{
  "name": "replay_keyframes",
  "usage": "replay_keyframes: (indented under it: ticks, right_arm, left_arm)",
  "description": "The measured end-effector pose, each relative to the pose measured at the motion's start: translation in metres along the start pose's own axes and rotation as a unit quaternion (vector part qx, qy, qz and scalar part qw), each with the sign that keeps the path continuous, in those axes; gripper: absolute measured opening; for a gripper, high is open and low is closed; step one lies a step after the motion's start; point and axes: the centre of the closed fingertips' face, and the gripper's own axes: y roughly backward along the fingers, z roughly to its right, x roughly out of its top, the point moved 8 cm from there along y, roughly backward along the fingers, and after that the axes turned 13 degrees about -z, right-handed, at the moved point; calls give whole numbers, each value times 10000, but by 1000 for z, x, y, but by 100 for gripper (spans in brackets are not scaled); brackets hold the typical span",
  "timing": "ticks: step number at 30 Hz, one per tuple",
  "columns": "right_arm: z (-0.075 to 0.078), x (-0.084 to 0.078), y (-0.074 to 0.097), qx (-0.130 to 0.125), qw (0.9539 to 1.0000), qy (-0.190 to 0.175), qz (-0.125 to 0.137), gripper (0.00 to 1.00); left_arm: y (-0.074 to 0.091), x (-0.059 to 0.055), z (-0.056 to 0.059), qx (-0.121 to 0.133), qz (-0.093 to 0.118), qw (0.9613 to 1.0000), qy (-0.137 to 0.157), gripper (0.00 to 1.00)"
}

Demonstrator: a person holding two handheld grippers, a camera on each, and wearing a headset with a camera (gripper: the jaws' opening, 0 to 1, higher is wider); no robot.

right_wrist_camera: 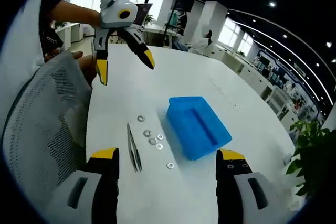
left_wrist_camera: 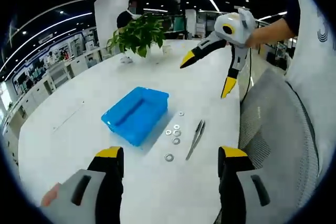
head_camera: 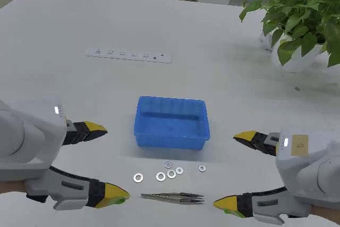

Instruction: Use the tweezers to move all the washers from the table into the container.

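Six washers (head_camera: 171, 174) lie loose on the white counter (head_camera: 79, 89) in the lower middle of the head view, strung in a ragged row just below the blue container (head_camera: 170, 141) and apart from it. The tweezers (head_camera: 172, 197) lie flat just below the washers, near the bottom edge, their length running across the frame. They sit between the two hand-held grippers and touch neither. The left hand-held gripper (head_camera: 110, 160) comes in from the lower left with its yellow-tipped jaws spread wide and holding nothing. The right hand-held gripper (head_camera: 229, 169) mirrors it from the lower right, its jaws just as wide and bare. In the left gripper view the tweezers lie just right of the washers, with the container left of centre. The right hand-held gripper hangs above the counter at the upper right of that view, gripped by a hand. A mesh chair back (left_wrist_camera: 273, 124) fills the right side there. Farther up the head view, a white power strip (head_camera: 129, 55) lies on the counter left of centre. A leafy plant (head_camera: 303, 9) in a white pot (head_camera: 297, 59) stands at the upper right.
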Motion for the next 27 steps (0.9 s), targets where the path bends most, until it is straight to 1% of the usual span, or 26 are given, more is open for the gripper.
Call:
replay_keyframes:
  ticks: [5, 9, 10, 11, 13, 14, 16, 17, 20, 22, 24, 27]
  right_arm:
    - [-1, -2, -2, 31, 10000, -17, -24, 75]
    - [-3, -3, -6, 90, 9999, 18, -76, 75]
    - [-3, -3, -6, 91, 9999, 21, -87, 75]
    - [-2, -4, -7, 92, 9999, 22, -110, 75]
    - [-2, -4, -7, 100, 9999, 12, -125, 75]
    - [-1, -5, -7, 108, 9998, -1, -141, 75]
    - [-1, -6, -7, 116, 9998, 1, -155, 75]
    - [-1, -6, -7, 119, 9998, -1, -165, 75]
    - [-1, -9, -6, 112, 9998, -39, -164, 75]
    - [-1, -10, -6, 111, 9998, -61, -175, 75]
    - [-1, -13, -7, 109, 9997, -102, -197, 75]
    - [-1, -14, -9, 133, 9996, -156, -217, 75]
  left_arm:
    - [3, -5, 0, 15, -49, 10000, 68, 78]
    - [3, -6, 2, 31, -116, 9999, 55, 78]
    - [3, -5, 3, 33, -146, 9999, 8, 78]
    - [3, -4, 5, 30, -181, 9998, -103, 78]
    - [2, -2, 7, 38, -209, 9996, -183, 78]
    - [2, -1, 8, 16, -205, 9996, -190, 78]
    - [1, 1, 8, -23, -97, 9999, -109, 78]
    - [1, 2, 7, -11, -92, 9999, -115, 78]
    - [-1, 2, 7, 14, -164, 9997, -182, 78]
    - [-1, 3, 8, -12, -166, 9997, -182, 78]
    - [-1, 4, 8, -39, -121, 9998, -132, 78]
    - [0, 3, 6, 18, -160, 9998, -146, 78]
